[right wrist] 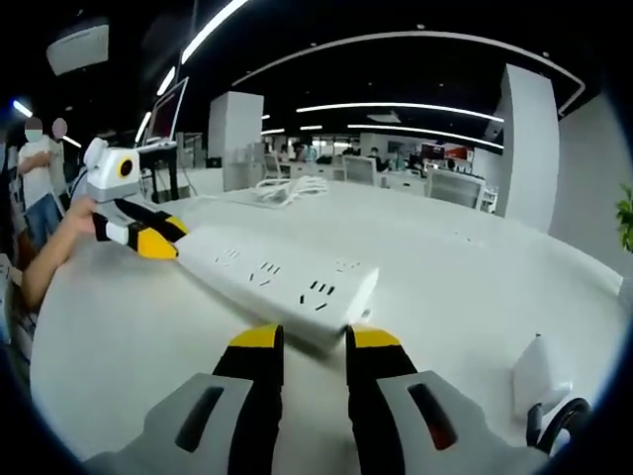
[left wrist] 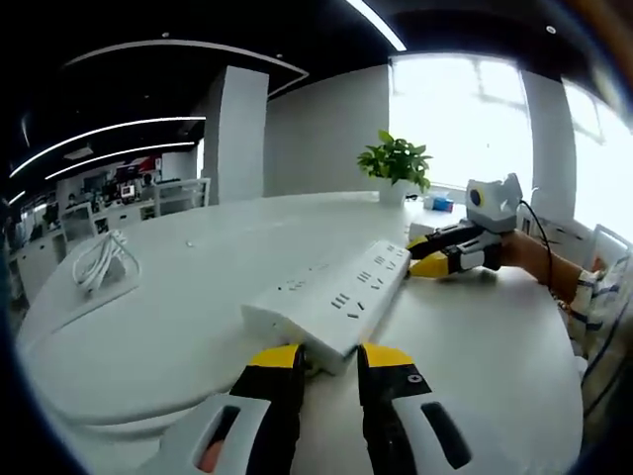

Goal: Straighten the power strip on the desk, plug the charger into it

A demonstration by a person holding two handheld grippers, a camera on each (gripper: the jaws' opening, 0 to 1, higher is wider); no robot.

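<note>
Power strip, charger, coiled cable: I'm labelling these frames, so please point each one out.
power strip (left wrist: 341, 297), left gripper view, top face among the sockets.
charger (right wrist: 537, 376), right gripper view, flat white side of its body.
coiled cable (left wrist: 102, 259), left gripper view, middle of the white loops.

White strip, white desk, yellow tips

We see a white power strip (left wrist: 341, 295) with dark socket slots on a white desk (left wrist: 158, 327); our grippers (left wrist: 328, 368) are grey and black with yellow tips, and at one o'clock stands a green plant (left wrist: 396, 158) in a white pot.
</note>
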